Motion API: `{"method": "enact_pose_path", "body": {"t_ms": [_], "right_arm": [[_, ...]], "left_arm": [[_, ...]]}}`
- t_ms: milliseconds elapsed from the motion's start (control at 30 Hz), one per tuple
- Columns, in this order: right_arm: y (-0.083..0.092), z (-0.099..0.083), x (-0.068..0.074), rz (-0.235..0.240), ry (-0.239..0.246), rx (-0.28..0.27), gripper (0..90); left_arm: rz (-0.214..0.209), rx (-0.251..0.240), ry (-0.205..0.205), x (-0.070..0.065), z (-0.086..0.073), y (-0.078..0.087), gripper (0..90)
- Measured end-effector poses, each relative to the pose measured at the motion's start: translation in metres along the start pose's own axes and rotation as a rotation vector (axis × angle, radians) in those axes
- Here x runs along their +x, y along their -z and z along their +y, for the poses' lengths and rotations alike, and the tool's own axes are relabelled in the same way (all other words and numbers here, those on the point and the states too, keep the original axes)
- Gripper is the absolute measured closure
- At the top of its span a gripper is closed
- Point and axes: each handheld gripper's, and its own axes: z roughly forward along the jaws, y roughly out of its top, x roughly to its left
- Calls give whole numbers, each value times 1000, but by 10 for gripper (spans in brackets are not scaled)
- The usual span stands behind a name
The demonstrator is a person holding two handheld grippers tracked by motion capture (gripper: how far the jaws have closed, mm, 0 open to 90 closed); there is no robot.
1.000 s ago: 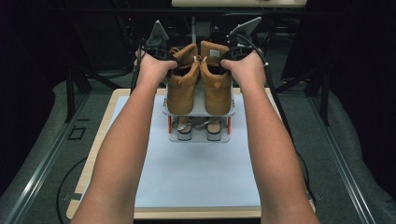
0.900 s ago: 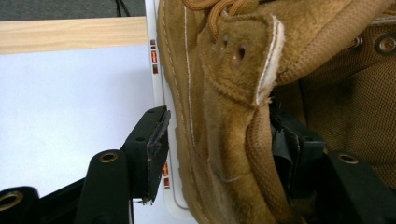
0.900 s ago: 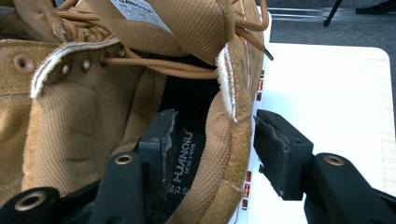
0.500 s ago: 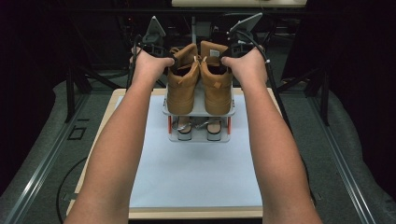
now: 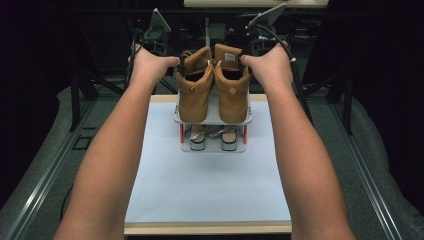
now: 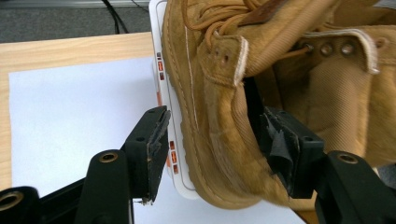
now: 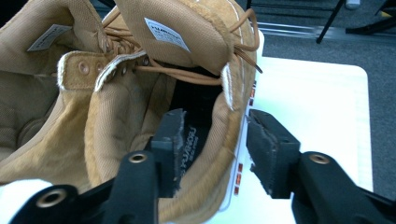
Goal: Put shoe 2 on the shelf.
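Two tan high-top boots stand side by side on the top tier of one small grey shoe rack [image 5: 212,120]: the left boot [image 5: 192,92] and the right boot [image 5: 231,87]. On the rack's lower tier, beneath the boots, sit two more shoes, a left lower shoe [image 5: 197,136] and a right lower shoe [image 5: 229,136], too small and shaded to tell their kind. Under the rack lies one white sheet [image 5: 210,185] on one desk [image 5: 207,230], and two hand-held grippers are at the rack's top, the left hand-held gripper [image 6: 212,149] and the right hand-held gripper [image 7: 215,149].
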Motion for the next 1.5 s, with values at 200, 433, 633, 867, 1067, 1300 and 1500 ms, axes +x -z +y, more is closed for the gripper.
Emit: {"method": "enact_pose_path", "body": {"t_ms": [200,433,633,867,1067,1300,1500], "right_arm": [[18,-1,-7,-17,8,-14,594],[26,-4,-14,-36,19,-10,594],[26,-7,-16,-42,31,5,567],[22,-11,-18,-45,42,27,561],[21,-15,-24,-59,53,44,552],[25,-25,-35,-79,79,66,552],[29,-39,-45,-70,105,78,551]], "left_arm": [[1,-16,-25,0,-4,15,428],[15,-4,-31,5,-6,18,429],[16,1,-28,10,-8,20,428],[24,10,-32,16,-12,21,429],[27,28,-59,18,-17,19,428],[21,59,-83,25,-25,18,428],[20,74,-108,33,-35,19,428]]}}
